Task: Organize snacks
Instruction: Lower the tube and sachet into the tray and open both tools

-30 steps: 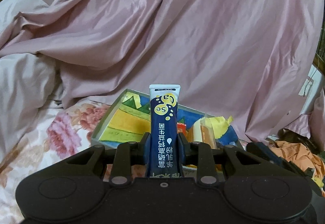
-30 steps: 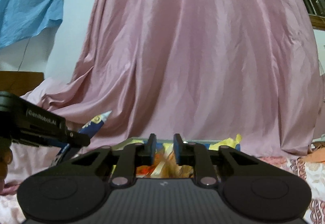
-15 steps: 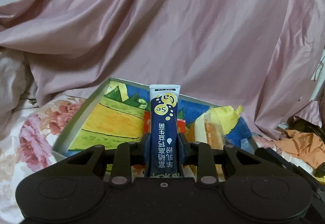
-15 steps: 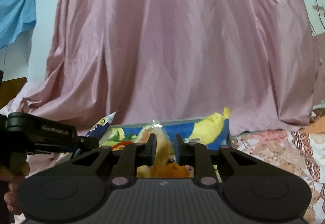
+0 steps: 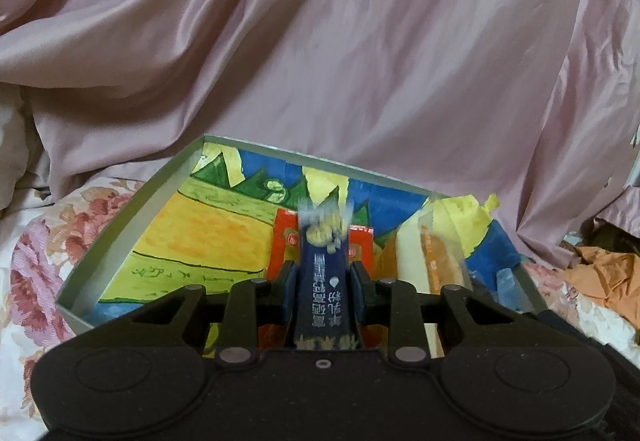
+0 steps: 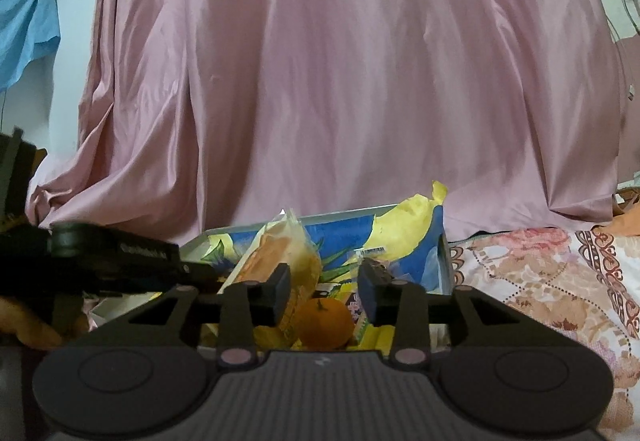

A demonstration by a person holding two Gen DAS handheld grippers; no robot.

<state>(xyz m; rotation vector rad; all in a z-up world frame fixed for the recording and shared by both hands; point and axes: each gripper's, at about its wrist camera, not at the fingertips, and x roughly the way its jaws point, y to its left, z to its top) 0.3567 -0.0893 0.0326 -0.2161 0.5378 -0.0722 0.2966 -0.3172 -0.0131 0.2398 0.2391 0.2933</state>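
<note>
From the left wrist, the left gripper (image 5: 324, 281) pinches a dark blue sachet (image 5: 324, 273) over the middle of the painted box (image 5: 120, 229); its blurred top suggests it may be slipping, and a loose release could drop it askew onto the red packet (image 5: 282, 245) beneath, beside a clear-wrapped pastry (image 5: 440, 261) by the box's right wall. From the right wrist, the right gripper (image 6: 324, 291) is spread and empty above the box's near right corner, where an orange (image 6: 324, 323) lies by the pastry (image 6: 276, 253); it could nudge either if lowered carelessly.
</note>
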